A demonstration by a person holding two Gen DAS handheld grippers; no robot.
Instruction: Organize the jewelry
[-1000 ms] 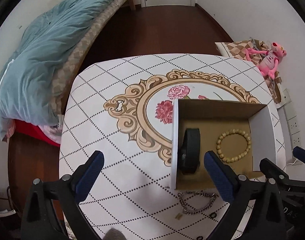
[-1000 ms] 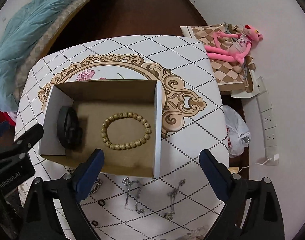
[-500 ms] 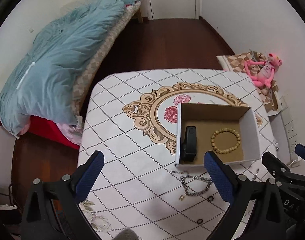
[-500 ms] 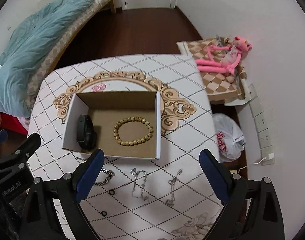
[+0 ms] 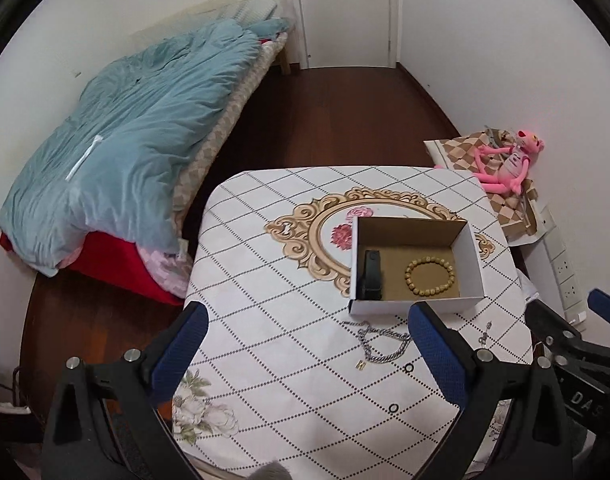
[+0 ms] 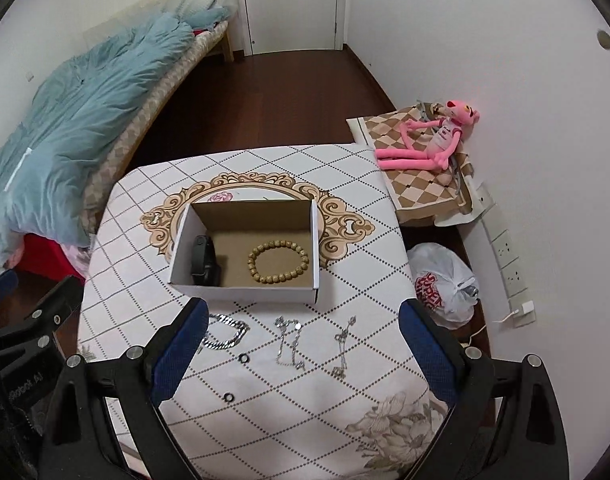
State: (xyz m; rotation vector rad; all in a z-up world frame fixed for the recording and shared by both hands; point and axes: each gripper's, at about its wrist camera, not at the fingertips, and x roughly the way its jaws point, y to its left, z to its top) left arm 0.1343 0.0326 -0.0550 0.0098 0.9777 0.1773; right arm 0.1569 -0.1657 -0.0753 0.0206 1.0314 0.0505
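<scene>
Both jaws released, having pulled back from the box (image 6: 241, 276).
Chains (image 6: 289, 340) are lying on the tabletop (image 6: 345, 380) between my jaws.

Silver chain (image 6: 225, 334) (near end) behind right gripper's finger (image 6: 181, 350)

White walls (image 6: 505, 60) meet a dark wooden floor (image 6: 289, 92). A bed (image 5: 225, 128) with a blue quilt (image 5: 137, 140) lines one side; a white door (image 5: 345, 12) stands closed at the far end

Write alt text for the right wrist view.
An open cardboard box on a patterned table holds a bead bracelet and a black band. Chains and small rings lie before it, between the right gripper's open jaws.
</scene>
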